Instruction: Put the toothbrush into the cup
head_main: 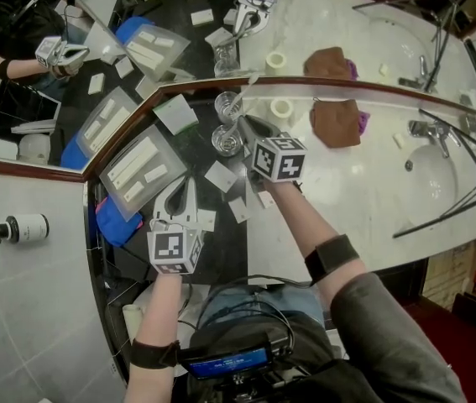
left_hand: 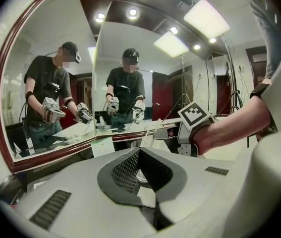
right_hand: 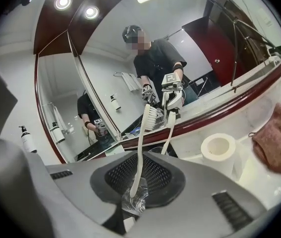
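The mirror (head_main: 372,32) rises just behind the cup (head_main: 225,139); cards (head_main: 221,175) litter the counter (head_main: 218,250) before it; marble (head_main: 363,193) beside the cloth (head_main: 336,122) lies open.

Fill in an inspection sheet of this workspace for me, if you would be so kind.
Surface: marble counter, dark near the corner.
Job's things: toothbrush upright between the jaws of the right gripper, head up; glass cup beside them; a second toothbrush stands beyond.
Clutter: brown cloth, white roll, white cards, bagged packets.
Grippers: right gripper shut on the toothbrush; left gripper shut, empty.
Cables: cable loops at the person's waist.
Surroundings: sink, tripod legs, small bottle at the left.
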{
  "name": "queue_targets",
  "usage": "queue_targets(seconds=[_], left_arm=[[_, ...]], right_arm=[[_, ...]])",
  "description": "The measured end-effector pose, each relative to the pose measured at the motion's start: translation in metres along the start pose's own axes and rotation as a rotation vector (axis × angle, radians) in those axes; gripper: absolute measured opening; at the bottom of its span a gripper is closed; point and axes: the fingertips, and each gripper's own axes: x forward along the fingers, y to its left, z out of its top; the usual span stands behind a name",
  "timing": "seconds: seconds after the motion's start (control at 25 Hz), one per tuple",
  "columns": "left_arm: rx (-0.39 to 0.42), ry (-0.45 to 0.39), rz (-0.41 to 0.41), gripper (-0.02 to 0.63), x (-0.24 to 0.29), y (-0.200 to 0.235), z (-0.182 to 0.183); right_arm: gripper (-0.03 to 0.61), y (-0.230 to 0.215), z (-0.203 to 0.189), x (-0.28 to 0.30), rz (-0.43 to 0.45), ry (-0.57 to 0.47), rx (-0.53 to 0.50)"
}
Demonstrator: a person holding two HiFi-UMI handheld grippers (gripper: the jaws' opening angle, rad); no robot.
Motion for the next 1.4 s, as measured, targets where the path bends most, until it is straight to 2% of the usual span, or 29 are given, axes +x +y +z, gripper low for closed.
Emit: queue_targets(seconds=[0.4,0.6,0.84,1.4], left_arm=[[-0.024,-0.039,0.012,0.002,-0.007,-0.018,0.01],[-0.032,-0.044,0.011,0.002,-0.013,-0.03,0.015],[-0.036,-0.042,0.008,0.002,-0.016,-0.042,0.013],[-0.007,0.031,-0.047,0.002,-0.005,-0.074,-0.004]], right_arm=[[0.054,0.005,0.047,-0.057,0.033,0.009,-0.098],[0.054,-0.002,0.052,-0.095,0.032,0.001,-0.068],[0.054,-0.031,0.038,-0.142,-0.004,-0.027,0.098],[0.052,-0.133,-0.064,-0.212,-0.217,-0.084,0.564]])
